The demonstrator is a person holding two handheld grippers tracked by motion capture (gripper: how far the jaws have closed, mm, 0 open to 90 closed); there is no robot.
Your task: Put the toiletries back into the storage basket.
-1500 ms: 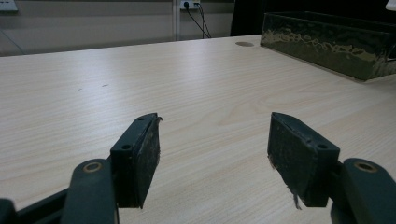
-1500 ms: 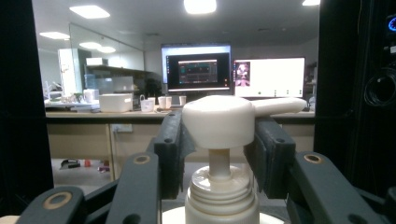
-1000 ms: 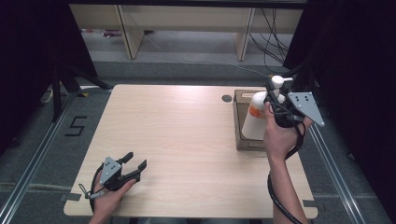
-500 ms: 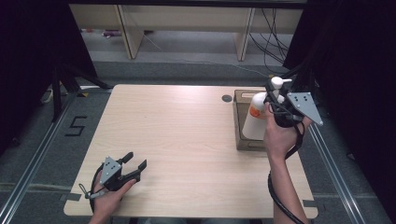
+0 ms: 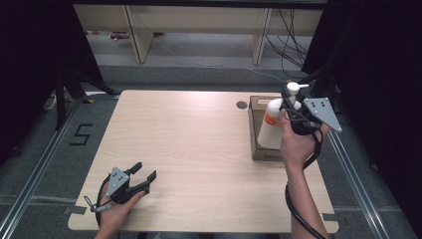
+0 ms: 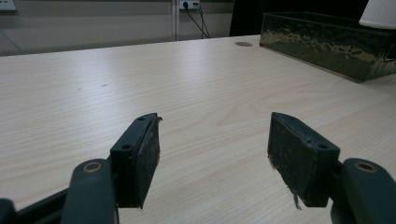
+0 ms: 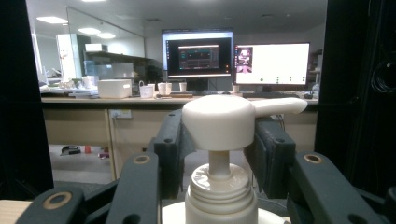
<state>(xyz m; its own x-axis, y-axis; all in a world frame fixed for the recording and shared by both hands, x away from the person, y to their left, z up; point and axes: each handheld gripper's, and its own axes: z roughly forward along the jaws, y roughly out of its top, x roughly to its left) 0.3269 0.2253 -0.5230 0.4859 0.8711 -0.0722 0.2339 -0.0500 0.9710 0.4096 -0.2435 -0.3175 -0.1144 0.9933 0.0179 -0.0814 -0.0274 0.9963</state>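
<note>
**Lifting a pump bottle by its head**

The table (image 5: 199, 149) is bare wood, with a dark box (image 5: 256, 134) at its right edge. A white pump bottle (image 5: 271, 130) with an orange label hangs above that box, tilted a little.

The right gripper (image 5: 294, 107) has its jaws closed on either side of the pump head (image 7: 219, 123), just above the neck. That is a narrow hold, so I judge the bottle may swing; move it slowly, keep it upright, and clear the box wall before any sideways travel.

The left gripper (image 5: 142, 175) rests low near the table's front left, jaws wide apart and holding nothing.
</note>
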